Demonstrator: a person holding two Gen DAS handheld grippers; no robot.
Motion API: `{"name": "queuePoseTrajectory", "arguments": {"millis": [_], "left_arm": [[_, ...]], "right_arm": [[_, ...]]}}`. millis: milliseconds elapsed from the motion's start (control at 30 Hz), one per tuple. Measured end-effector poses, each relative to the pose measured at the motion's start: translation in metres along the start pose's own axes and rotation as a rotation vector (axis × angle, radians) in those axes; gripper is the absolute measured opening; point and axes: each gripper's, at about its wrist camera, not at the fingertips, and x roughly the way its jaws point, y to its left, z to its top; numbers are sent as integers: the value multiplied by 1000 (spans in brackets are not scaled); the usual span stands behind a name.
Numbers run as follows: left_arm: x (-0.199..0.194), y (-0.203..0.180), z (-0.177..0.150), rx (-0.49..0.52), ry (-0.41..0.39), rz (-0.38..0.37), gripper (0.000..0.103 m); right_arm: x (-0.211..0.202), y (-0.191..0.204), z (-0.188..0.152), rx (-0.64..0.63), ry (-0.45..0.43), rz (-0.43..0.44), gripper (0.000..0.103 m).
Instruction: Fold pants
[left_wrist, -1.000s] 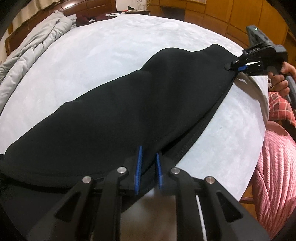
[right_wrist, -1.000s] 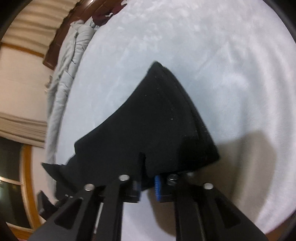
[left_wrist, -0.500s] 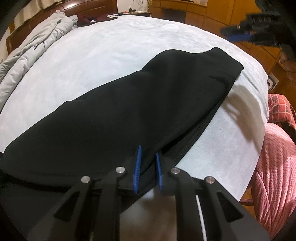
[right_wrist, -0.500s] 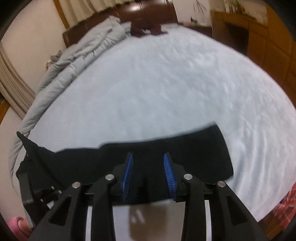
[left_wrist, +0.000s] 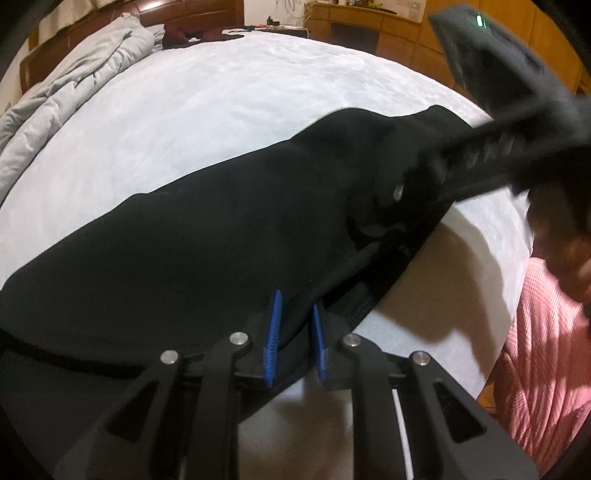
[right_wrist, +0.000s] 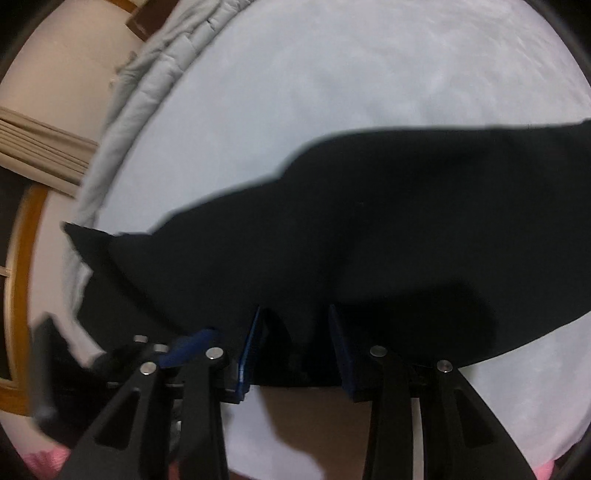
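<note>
Both sets of fingers stood over the near hem of the pants (left_wrist: 221, 236), which lay folded lengthwise as a long black band across the pale bed (left_wrist: 229, 92). The left gripper (left_wrist: 295, 336) had its blue pads (left_wrist: 272, 332) at a narrow gap with a ridge of black cloth pinched up between them; its jaws had just been opening slightly, yet the pads still pressed on the fabric. The right gripper (right_wrist: 295, 332) had its jaws standing clearly wider, having just been opening; the pants' edge lay between its pads (right_wrist: 248, 350), but the cloth was so dark that I cannot tell whether they touched it. In the left view the right gripper (left_wrist: 399, 206) showed blurred over the band's right half, with a hand (left_wrist: 569, 254) behind it.

The pants' near edge ran just inside the bed's front edge, where a stitched seam (left_wrist: 360, 308) showed. Beyond the far edge the sheet lay bare up to a crumpled grey quilt (left_wrist: 74, 88) along the left side. A pink checked garment (left_wrist: 546, 362) stood just beside the bed's right corner.
</note>
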Motion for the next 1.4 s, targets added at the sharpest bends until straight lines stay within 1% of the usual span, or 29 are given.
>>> {"name": "queuePoseTrajectory", "arguments": {"millis": [67,100,133,167,200,267,333,367,433,500,600,700,733,767,800,833,867,900,933,967,1000,1033,1133,1167,1233,1300,1333,1400], "left_arm": [[-3,2,2,-22,5,-2,19],[-6,3,2,-34,10,-4,28],[-11,5,2,-57,16,-6,52],[-16,8,2,-84,17,-3,66],[-25,15,1,-133,7,4,78],[-41,30,-1,-214,3,15,78],[-53,56,-6,-330,22,35,80],[-58,76,-9,-413,35,48,80],[-63,106,-12,-532,38,42,80],[-68,131,-8,-608,31,63,79],[-72,154,4,-661,17,67,78],[-62,172,15,-705,78,112,78],[-57,177,17,-716,111,139,78],[-50,183,17,-739,140,151,78],[-48,190,16,-758,148,138,78],[-45,194,13,-785,160,122,77],[-41,198,11,-808,174,111,72],[-39,201,7,-832,184,98,58],[-37,204,4,-852,188,84,51],[-37,206,1,-868,182,63,34],[-38,206,-2,-878,176,37,21],[-40,205,-5,-880,169,34,13],[-54,196,-13,-872,89,40,8],[-65,188,-18,-875,39,57,7],[-77,173,-27,-886,-31,102,7],[-93,150,-37,-868,-106,167,6],[-98,136,-41,-852,-126,193,6],[-100,117,-49,-836,-138,223,5]], "right_arm": [[1,1,-3,6,-10,-2,37],[-1,-1,-9,-2,-12,-9,37],[0,0,-10,-15,-15,-19,37],[0,0,-13,-22,-18,-26,37],[0,2,-13,-26,-21,-33,37],[-1,3,-16,-22,-24,-40,37],[-2,4,-18,-23,-28,-47,37],[-3,2,-21,-28,-31,-51,37],[-4,3,-22,-33,-36,-61,37],[-5,3,-22,-30,-38,-63,37],[-4,6,-20,-19,-37,-59,37],[-7,1,-24,-17,-37,-57,37],[-7,0,-24,-17,-37,-57,37],[-7,-2,-24,-16,-37,-56,37],[-7,-2,-24,-18,-37,-55,37],[-7,-3,-24,-19,-37,-55,37],[-8,-3,-24,-20,-37,-55,37],[-8,-3,-23,-20,-37,-55,37],[-7,-2,-23,-22,-37,-55,37],[-6,-2,-23,-22,-37,-56,37],[-6,-1,-23,-24,-37,-58,37],[-6,-1,-23,-27,-37,-60,37],[-5,1,-22,-33,-31,-61,37],[-6,0,-21,-30,-28,-56,37],[-7,-3,-18,-15,-17,-36,37],[-7,-5,-16,-4,-4,-19,37],[-8,-6,-15,0,6,-12,37],[-9,-4,-13,-5,22,-15,37]]}}
